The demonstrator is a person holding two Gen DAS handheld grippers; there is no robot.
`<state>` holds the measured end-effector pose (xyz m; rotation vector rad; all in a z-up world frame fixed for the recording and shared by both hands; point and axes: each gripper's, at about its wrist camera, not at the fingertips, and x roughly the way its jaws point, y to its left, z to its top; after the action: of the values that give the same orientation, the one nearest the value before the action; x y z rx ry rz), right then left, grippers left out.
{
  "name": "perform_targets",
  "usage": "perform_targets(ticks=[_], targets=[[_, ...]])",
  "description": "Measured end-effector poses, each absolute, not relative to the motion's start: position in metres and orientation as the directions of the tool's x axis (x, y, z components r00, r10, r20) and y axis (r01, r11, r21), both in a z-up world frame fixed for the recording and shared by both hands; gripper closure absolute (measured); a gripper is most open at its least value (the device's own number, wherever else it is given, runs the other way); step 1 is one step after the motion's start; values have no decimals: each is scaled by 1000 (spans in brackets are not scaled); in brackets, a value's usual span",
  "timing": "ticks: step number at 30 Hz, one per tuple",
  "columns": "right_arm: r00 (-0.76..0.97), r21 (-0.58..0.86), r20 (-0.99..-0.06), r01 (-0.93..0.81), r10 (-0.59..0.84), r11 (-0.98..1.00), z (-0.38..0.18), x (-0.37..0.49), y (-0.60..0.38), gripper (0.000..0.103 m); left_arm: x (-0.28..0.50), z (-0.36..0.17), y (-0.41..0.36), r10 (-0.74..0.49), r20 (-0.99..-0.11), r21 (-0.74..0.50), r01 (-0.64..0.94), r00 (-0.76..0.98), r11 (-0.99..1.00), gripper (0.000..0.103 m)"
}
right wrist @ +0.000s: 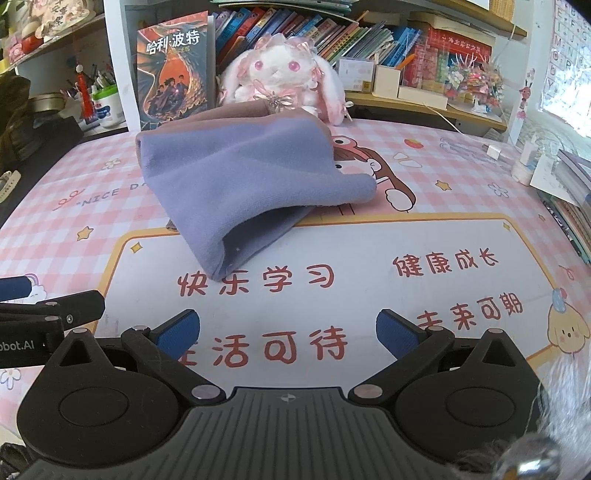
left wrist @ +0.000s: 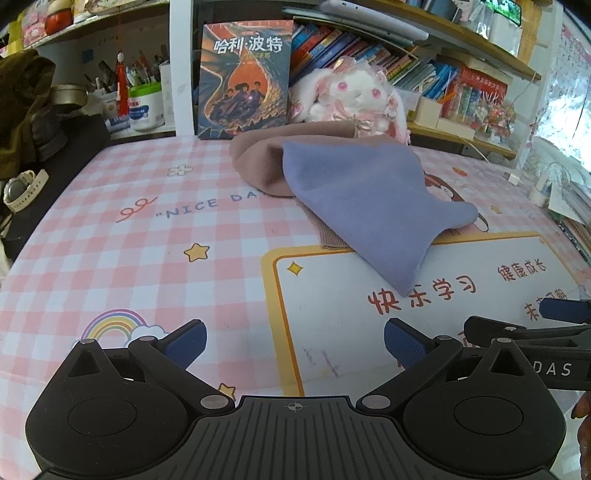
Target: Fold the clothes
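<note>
A pink-and-white checked desk mat (left wrist: 110, 236) fills most of both views, its edges running out of frame. Printed on it are "NICE DA…", the rest hidden under cloth, and a yellow-bordered white panel (right wrist: 332, 295) with red Chinese writing, the lowest line partly covered by the right gripper.

At the centre of the frame, towards the top, lies the clothing: a lilac garment (right wrist: 236, 177) draped over a mauve-pink one (left wrist: 258, 158), so that only the pink one's rim and a ribbed edge show. The lilac piece tapers to a point that rests on the white panel; what sort of garment either is cannot be made out.

Behind them, in the upper middle, a book (left wrist: 243, 77) stands upright with white Chinese title characters, and just beside it sits a white plush rabbit (right wrist: 277, 74), its lower half hidden by the cloth. The shelved book spines (right wrist: 332, 33) are too small to read.

Bottom centre of each view, the left gripper (left wrist: 295, 341) and right gripper (right wrist: 288, 332) hold their blue-padded fingers (right wrist: 177, 332) spread wide with nothing between them, both short of the clothes. "DAS" and "bot.AI" appear on gripper bodies cut off at the frame edges.
</note>
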<state>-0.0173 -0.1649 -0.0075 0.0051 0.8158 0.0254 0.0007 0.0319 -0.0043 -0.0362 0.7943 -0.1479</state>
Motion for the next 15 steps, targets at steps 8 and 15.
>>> perform_targets(ticks=[8, 15], targets=[[687, -3, -727, -6, 2, 1000, -8, -25, -161, 0, 0, -6, 34, -161, -708, -100, 128, 688, 987, 0], [675, -4, -738, 2, -4, 1000, -12, -29, -164, 0, -1, -8, 30, -163, -715, -102, 129, 679, 986, 0]])
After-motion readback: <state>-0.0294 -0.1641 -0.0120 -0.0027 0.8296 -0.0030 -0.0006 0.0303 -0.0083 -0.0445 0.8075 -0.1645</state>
